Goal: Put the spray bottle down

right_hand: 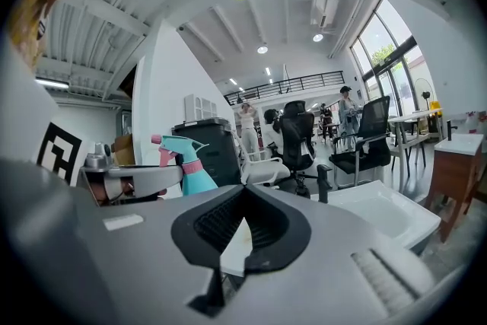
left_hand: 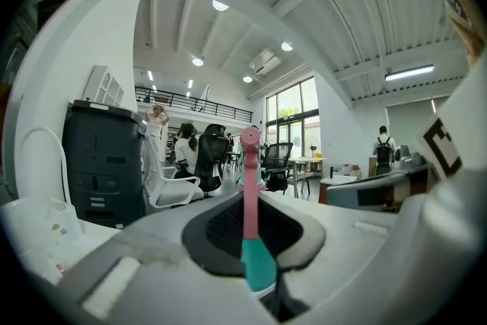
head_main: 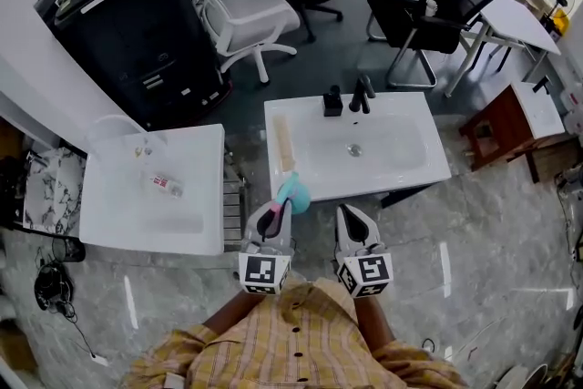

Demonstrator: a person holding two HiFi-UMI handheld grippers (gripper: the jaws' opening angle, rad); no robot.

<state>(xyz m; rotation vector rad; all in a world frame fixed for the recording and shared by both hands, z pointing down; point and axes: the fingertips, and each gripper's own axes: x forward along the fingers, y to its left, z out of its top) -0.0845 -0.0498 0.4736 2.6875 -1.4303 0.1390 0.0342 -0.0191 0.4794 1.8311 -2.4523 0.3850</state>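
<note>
1. A tall black machine fills the upper left of the head view, against the white wall.
2. A white sink basin sits at the centre of the frame, just above the two grippers, with a black faucet at its upper rim.
3. A white table lies left of centre, beside the basin, with a narrow gap between them. A small item lies on it; I cannot tell what it is.
4. A white office chair stands at upper centre, right of the black machine, and black chairs stand at upper right.
5. A brown wooden cabinet is at the right edge, beside the basin.
6. The left gripper is at lower centre, clenched on the spray bottle. In its own view the bottle's pink and teal parts are pinched between the jaws.
7. The right gripper is just right of it, jaws drawn together with nothing between them; its view shows only the basin through the narrow slit.
8. The teal and pink spray bottle is held in the air over the basin's lower left corner. It also shows at left of centre in the right gripper view.
</note>
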